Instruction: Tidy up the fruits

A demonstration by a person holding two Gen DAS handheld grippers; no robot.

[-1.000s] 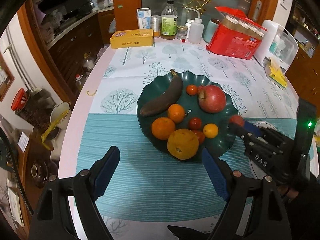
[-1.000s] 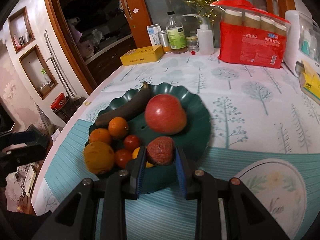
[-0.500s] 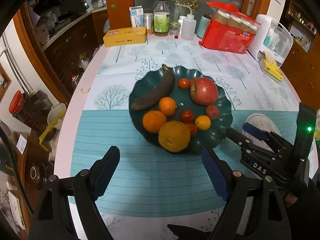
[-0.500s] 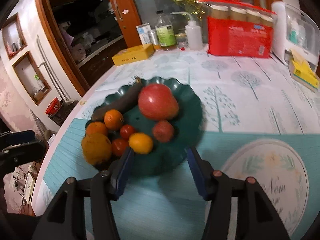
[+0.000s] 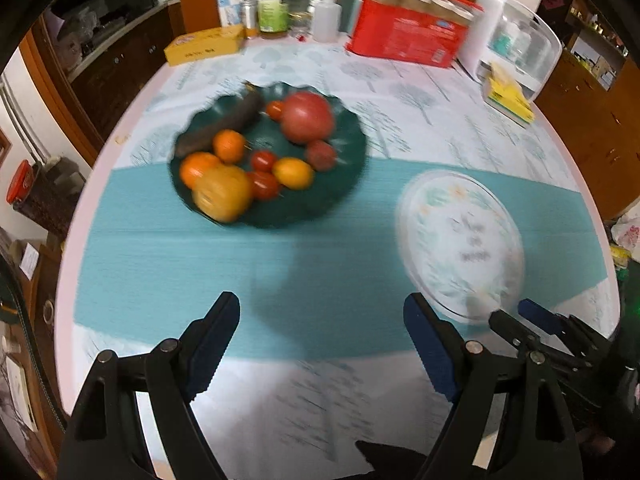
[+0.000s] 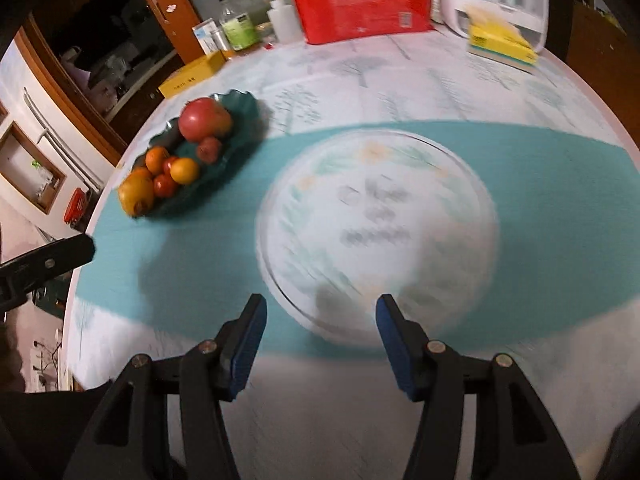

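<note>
Left wrist view: left gripper (image 5: 322, 314) hanging above the teal runner (image 5: 160, 248), fingers spread wide, nothing between the blue pads (image 5: 212, 344). Aimed at the stretch of cloth between the green plate (image 5: 344, 184) and the white plate (image 5: 460, 236). Right gripper (image 5: 536, 320) just visible at the lower right edge, tips near the white plate's near rim.

Right wrist view: right gripper (image 6: 320, 308) also spread wide and holding nothing, poised over the near rim of the white plate (image 6: 376, 224), pads (image 6: 248, 332) well apart. White plate bare, printed with leaves and blurred lettering, lying on the teal runner (image 6: 560, 184).

All fruit piled on the green plate (image 6: 244, 112), well left of the white one: a red apple (image 5: 307, 117) at the back, a dark banana (image 5: 224, 128) along the far left rim, a small dark red fruit (image 5: 321, 155) just beside the apple, two oranges (image 5: 229, 145) on the left, a big yellow-orange fruit (image 5: 222, 198) at the near rim, a small yellow fruit (image 5: 293, 173) toward the middle, and little tomatoes (image 5: 262, 160) tucked in between. Both views smeared with motion blur.

Far end of the table crowded with a red package (image 5: 404, 36), bottles (image 5: 273, 12) and a yellow box (image 5: 204, 44).
</note>
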